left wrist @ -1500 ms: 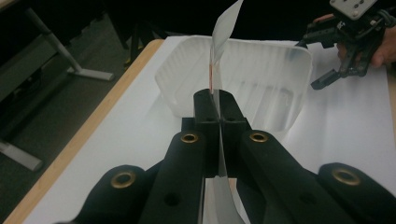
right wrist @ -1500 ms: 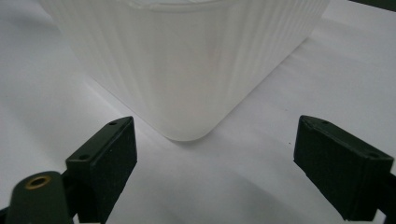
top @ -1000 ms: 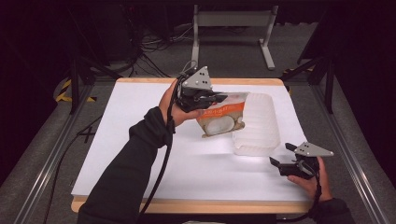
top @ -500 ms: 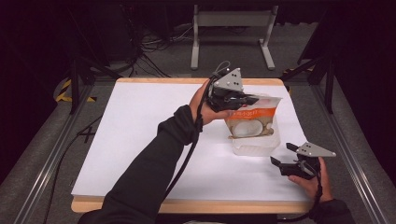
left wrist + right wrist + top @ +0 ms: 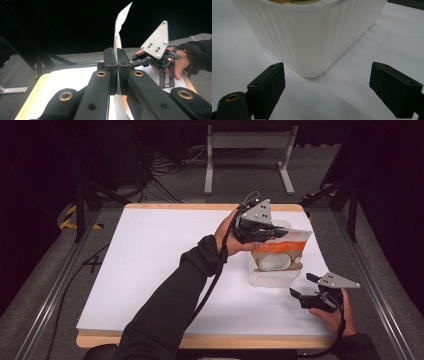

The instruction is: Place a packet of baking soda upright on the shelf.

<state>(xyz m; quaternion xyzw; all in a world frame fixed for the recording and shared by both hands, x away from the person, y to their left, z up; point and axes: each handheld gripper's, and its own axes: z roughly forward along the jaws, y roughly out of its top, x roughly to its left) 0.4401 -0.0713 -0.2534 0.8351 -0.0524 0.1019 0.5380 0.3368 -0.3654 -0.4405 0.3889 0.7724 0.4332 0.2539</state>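
From the high view, the left gripper (image 5: 272,233) is clenched on the top edge of a pouch (image 5: 278,254), a flat bag with an orange band and a pale picture on its face. The pouch hangs with its lower part inside a tub (image 5: 272,276), a translucent white plastic container with ribbed walls that stands on the right half of the white table (image 5: 150,260). The left hand (image 5: 231,236) reaches across from a dark sleeve (image 5: 170,300). The right gripper (image 5: 305,292) rests low on the table just beside the tub's near right corner, its jaws spread wide and holding nothing; the right hand (image 5: 336,312) grips it from behind. A pale wooden edge (image 5: 200,340) borders the white surface.

In the left gripper view, the two black jaws are pressed flat together on the pouch (image 5: 120,32), seen edge-on as a thin glossy sheet that rises to a pointed white corner above them. Brass-coloured pins show on the jaw links. Farther off, the right gripper (image 5: 160,60) with its grey three-cornered plate (image 5: 156,41) sits in the right hand (image 5: 178,63).

In the right gripper view, the jaws stand far apart at either side, empty. Between them and just ahead is a rounded corner of the tub (image 5: 312,37), matte and finely fluted, standing on the smooth white table (image 5: 332,100). The jaws do not touch it.
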